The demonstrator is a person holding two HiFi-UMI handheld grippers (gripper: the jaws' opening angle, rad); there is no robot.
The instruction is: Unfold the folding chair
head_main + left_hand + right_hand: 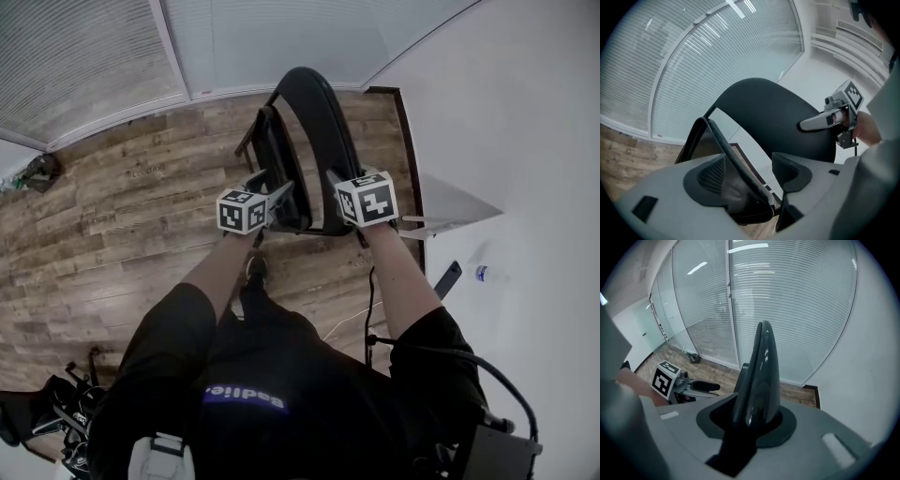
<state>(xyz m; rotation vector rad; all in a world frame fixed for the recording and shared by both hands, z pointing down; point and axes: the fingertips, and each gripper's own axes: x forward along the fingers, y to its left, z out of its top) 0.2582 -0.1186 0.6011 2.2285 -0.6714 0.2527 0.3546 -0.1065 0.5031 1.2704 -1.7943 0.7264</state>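
Head view: folding chair (323, 112) partly behind left tool (279, 199), right tool (336, 180).

From where I stand I count 1 folding chair (314, 122). There are 2 tongs, the left tongs (277, 195) and the right tongs (339, 180), carrying 2 marker cubes (242, 210), 1 apiece. Off to the right lie 1 bottle (487, 274) and 1 dark flat thing (448, 279). 1 person (281, 394) is here.

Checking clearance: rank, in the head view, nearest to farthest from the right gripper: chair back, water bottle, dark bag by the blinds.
1. chair back, clamped in the right gripper
2. water bottle, off to the right
3. dark bag, far left
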